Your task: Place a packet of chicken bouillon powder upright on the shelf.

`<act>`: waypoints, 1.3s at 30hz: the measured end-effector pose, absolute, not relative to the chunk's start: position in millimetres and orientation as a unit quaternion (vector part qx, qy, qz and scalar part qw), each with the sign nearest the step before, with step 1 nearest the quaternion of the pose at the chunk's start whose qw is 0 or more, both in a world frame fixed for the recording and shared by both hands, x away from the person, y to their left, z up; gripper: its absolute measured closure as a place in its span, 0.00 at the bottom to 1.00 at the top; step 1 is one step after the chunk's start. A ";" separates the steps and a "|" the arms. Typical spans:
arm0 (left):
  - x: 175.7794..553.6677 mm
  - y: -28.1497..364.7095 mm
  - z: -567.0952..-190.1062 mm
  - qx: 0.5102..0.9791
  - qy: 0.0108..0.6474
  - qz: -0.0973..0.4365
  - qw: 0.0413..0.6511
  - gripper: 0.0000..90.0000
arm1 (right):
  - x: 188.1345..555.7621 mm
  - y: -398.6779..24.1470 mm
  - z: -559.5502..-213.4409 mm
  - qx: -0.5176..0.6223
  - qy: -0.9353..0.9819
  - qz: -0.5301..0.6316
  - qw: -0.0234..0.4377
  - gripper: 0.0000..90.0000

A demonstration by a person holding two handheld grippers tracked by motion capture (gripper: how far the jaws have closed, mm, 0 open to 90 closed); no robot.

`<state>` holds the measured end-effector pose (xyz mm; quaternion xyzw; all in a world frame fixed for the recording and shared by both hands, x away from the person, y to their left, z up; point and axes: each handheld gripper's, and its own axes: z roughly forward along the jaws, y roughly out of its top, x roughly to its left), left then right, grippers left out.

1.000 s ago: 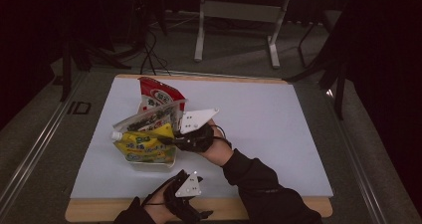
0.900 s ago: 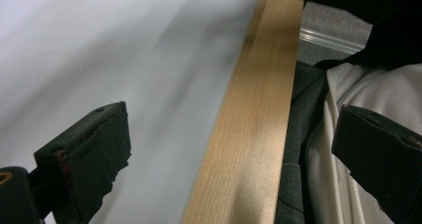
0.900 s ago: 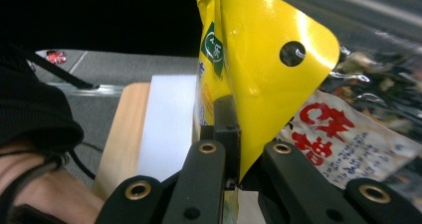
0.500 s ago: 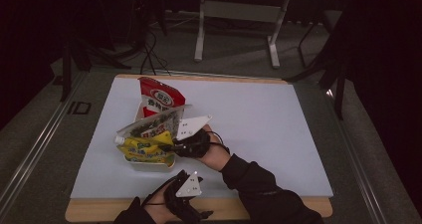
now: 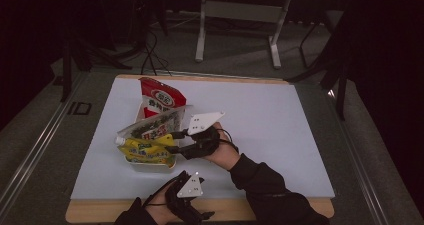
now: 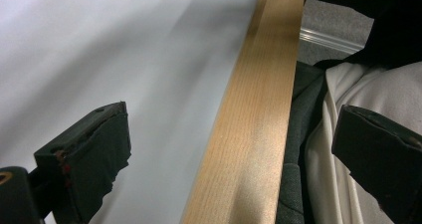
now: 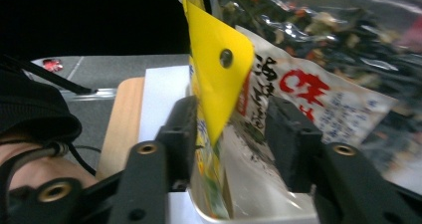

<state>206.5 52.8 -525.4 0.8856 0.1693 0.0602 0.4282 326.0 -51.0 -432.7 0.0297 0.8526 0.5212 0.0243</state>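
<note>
Your right tool [image 5: 176, 144] reaches from the right into the white tray [image 5: 145, 166] near the middle of the counter [image 5: 280, 125]. In the right gripper view its jaws bracket the corner of the yellow pouch [image 7: 216, 59] and the clear seaweed packet [image 7: 318, 99], but a gap shows beside the far jaw, so you cannot tell whether it is clamped or just around them. The tray's contents overlap: the yellow pouch [image 5: 145, 151] lies in front, the seaweed packet [image 5: 152, 125] leans over it, and the red bag [image 5: 160, 97] stands behind with its base hidden. The print on all three is too blurred to read. Your left tool [image 5: 192, 216] sits at the counter's near wooden edge [image 6: 249, 134], jaws spread wide with nothing between them. The counter top is pale and bare elsewhere. Beyond it the room is dark; a grey floor [image 5: 240, 45], metal stand legs [image 5: 237, 10] and cables are barely discernible.
</note>
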 end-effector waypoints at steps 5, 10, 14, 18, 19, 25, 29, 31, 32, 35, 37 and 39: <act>206.4 52.7 -525.7 0.885 0.171 0.061 0.428 0.04 | 325.7 -67.5 -436.4 0.038 0.856 0.514 0.039 0.48; 206.2 52.3 -525.7 0.886 0.169 0.060 0.428 0.04 | 325.8 -84.3 -442.2 0.062 0.858 0.508 0.039 0.33; 206.2 52.7 -525.6 0.885 0.170 0.060 0.428 0.04 | 326.5 -96.5 -445.8 0.069 0.857 0.508 0.045 0.29; 205.7 52.3 -526.0 0.886 0.170 0.061 0.427 0.04 | 325.2 -111.3 -452.6 0.082 0.860 0.502 0.038 0.25; 205.5 52.1 -526.0 0.886 0.169 0.061 0.428 0.04 | 324.9 -114.6 -454.4 0.084 0.860 0.502 0.038 0.24; 205.6 51.8 -526.5 0.886 0.169 0.059 0.428 0.04 | 325.7 -129.7 -464.1 0.103 0.860 0.499 0.035 0.23; 205.9 52.2 -525.9 0.886 0.169 0.061 0.428 0.04 | 327.4 -139.0 -474.5 0.116 0.859 0.497 0.036 0.23; 206.1 52.4 -525.8 0.886 0.169 0.062 0.428 0.04 | 327.2 -141.6 -478.7 0.117 0.861 0.494 0.033 0.22; 206.0 52.4 -525.9 0.885 0.170 0.062 0.429 0.04 | 326.9 -143.6 -480.9 0.118 0.860 0.495 0.033 0.22; 205.8 52.5 -526.1 0.884 0.171 0.061 0.431 0.04 | 327.4 -148.3 -485.4 0.123 0.859 0.497 0.031 0.22; 205.8 52.5 -526.1 0.884 0.171 0.061 0.431 0.04 | 327.5 -150.4 -487.0 0.125 0.858 0.498 0.030 0.22; 205.7 52.2 -526.5 0.885 0.170 0.061 0.430 0.04 | 327.5 -155.6 -490.8 0.129 0.857 0.497 0.034 0.22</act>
